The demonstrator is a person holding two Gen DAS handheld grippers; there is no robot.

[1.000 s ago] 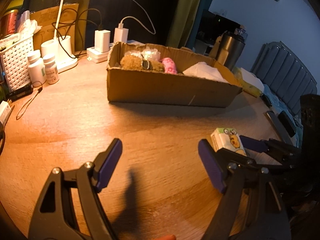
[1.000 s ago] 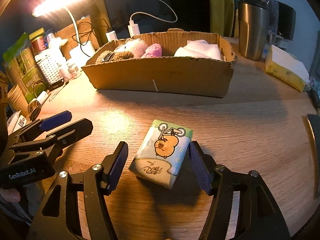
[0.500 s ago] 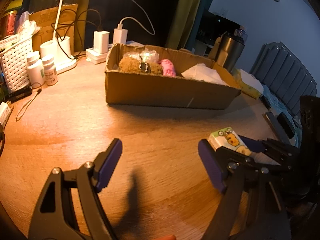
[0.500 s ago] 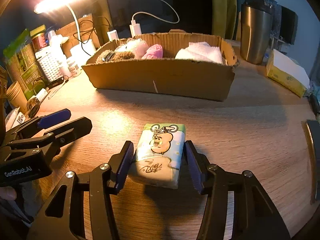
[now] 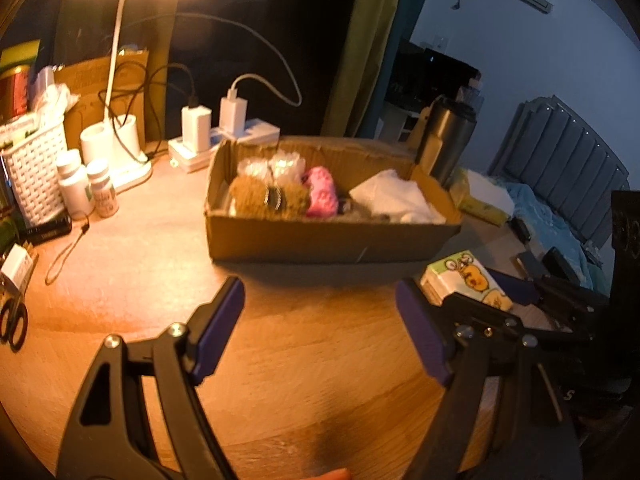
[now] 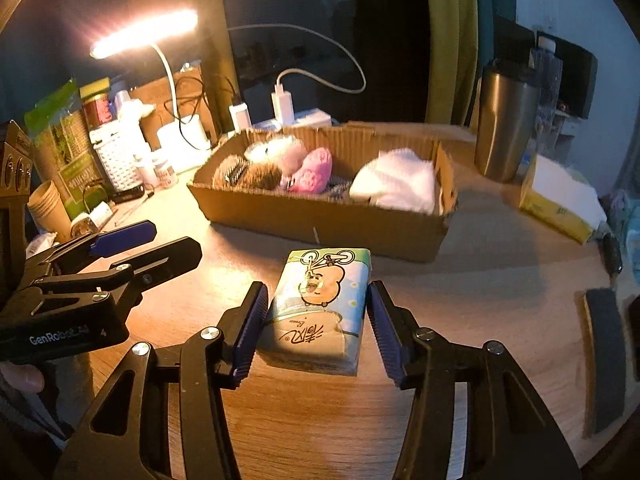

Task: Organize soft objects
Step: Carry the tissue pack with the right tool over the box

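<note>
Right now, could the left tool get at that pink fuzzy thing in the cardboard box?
Probably yes. The left tool is open and empty, the cardboard box has no lid, and the pink fuzzy thing lies on top, with bare table between.

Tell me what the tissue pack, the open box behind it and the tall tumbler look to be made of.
Tissue pack: glossy printed plastic film over soft paper, judging by the sheen and its rounded, yielding edges. Box: matte brown corrugated cardboard; fluting shows along the torn rim. Tumbler: probably brushed stainless steel, with a dull metallic sheen and a dark lid, likely plastic.
</note>
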